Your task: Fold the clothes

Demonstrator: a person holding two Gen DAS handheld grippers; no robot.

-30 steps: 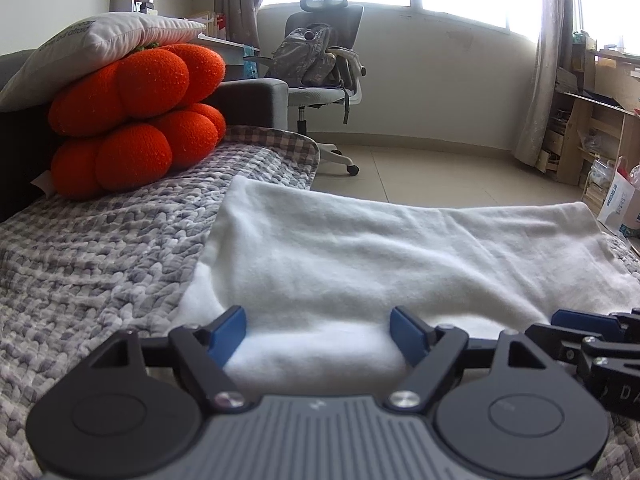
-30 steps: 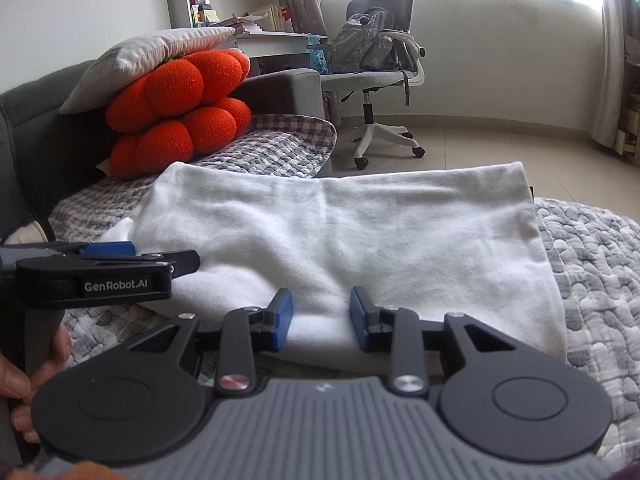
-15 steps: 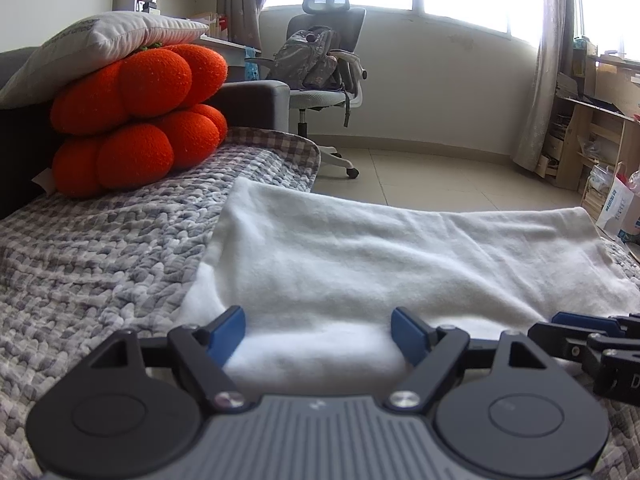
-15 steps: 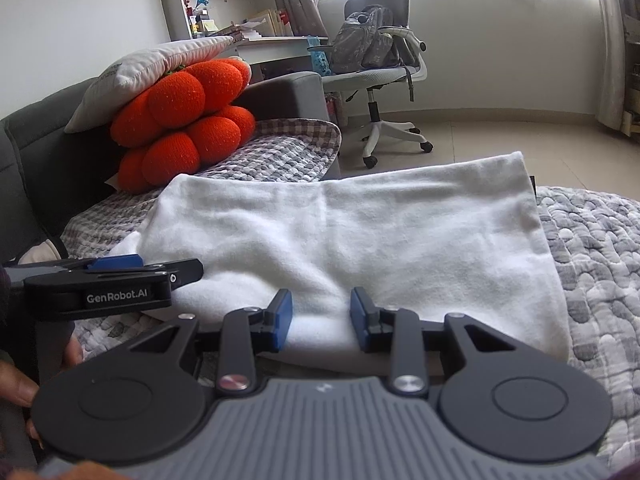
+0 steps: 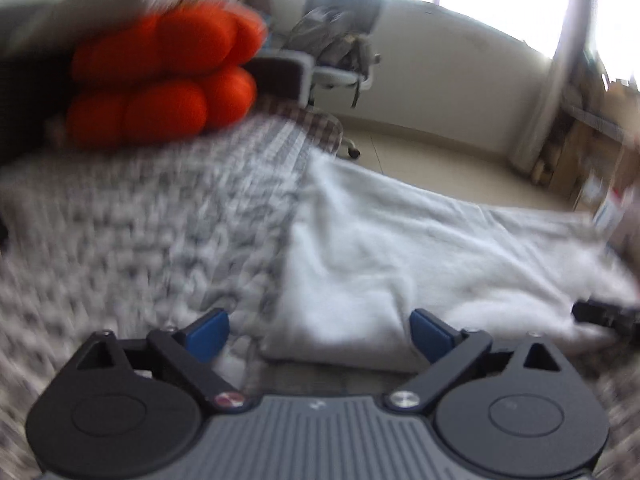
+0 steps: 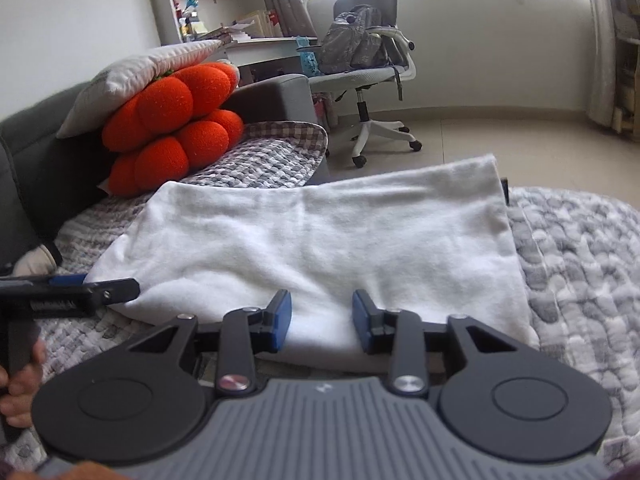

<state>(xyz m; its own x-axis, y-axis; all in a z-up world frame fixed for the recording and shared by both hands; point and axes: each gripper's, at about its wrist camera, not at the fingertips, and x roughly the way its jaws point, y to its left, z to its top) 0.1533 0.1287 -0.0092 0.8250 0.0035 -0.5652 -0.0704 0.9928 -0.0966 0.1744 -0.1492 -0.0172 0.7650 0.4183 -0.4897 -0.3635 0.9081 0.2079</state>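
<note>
A folded white garment lay flat on a grey knitted blanket over a sofa, its near edge just ahead of both grippers. The left gripper was opening wide at the garment's left corner and the right gripper was opening over the near hem, neither pinching cloth. The fold appeared to be between grasps; the next move likely called for both sets of fingers to close on that near edge.
</note>
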